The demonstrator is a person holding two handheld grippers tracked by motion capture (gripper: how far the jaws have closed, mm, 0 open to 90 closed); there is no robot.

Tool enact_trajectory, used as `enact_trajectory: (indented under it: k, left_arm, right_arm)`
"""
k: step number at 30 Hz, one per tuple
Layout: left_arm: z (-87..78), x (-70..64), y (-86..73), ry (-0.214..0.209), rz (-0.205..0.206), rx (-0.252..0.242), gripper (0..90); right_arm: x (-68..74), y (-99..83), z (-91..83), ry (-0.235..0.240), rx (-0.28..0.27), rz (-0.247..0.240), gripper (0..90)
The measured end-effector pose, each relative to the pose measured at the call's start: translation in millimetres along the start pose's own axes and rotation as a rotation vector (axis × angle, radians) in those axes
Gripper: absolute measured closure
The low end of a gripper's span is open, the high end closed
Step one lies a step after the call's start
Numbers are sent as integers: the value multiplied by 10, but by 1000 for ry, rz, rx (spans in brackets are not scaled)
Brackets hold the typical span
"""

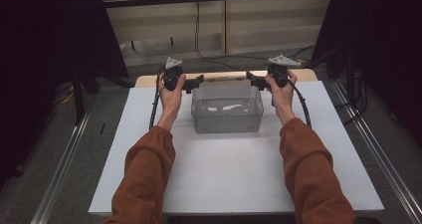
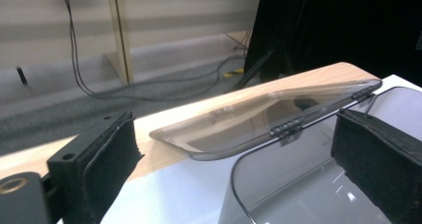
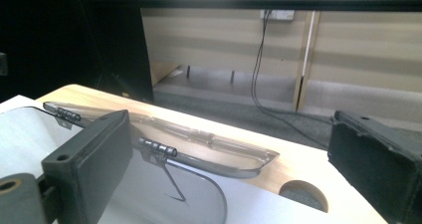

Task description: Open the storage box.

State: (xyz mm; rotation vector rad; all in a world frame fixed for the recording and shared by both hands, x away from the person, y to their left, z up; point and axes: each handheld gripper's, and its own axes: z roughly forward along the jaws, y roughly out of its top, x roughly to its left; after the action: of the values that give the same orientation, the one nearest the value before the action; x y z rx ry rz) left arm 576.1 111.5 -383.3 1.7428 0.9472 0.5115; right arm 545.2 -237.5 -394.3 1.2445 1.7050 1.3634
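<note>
**Both grippers line up on the open lid of the clear box**

The clear plastic box (image 1: 227,110) sits between the two grippers on the white table (image 1: 234,174), its hinged lid (image 2: 259,119) folded back beyond them. The left gripper (image 1: 195,82) and right gripper (image 1: 255,79) point inward at the lid's two ends, jaws spread, pinching nothing. The step appears to be the approach to the lid; next, each likely needs to close on a lid edge. Both forearms reach forward, wrists turned inward.

Dim, uneven room light, dark at both sides.
Soft white glare on the clear box (image 1: 227,110); faint shadows on the surface (image 1: 229,169); near tool pads (image 2: 107,159) blurred, far wall slightly soft.
</note>
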Motion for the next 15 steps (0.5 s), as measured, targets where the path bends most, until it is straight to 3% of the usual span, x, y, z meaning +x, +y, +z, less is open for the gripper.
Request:
enact_trajectory:
  k: [6,10,12,15]
  left_arm:
    - [-158,-49,-35,23,33,-57,35]
    - [-248,-80,-67,43,31,-83,31]
    - [-304,-94,-81,31,35,-93,30]
    - [-409,-141,-114,38,67,-124,28]
  right_arm:
    - [41,-2,-171,-14,-33,-32,29]
    - [61,3,-288,-26,-49,-50,24]
    - [75,2,-353,-31,-60,-46,24]
    - [109,-15,-453,-35,-63,-51,17]
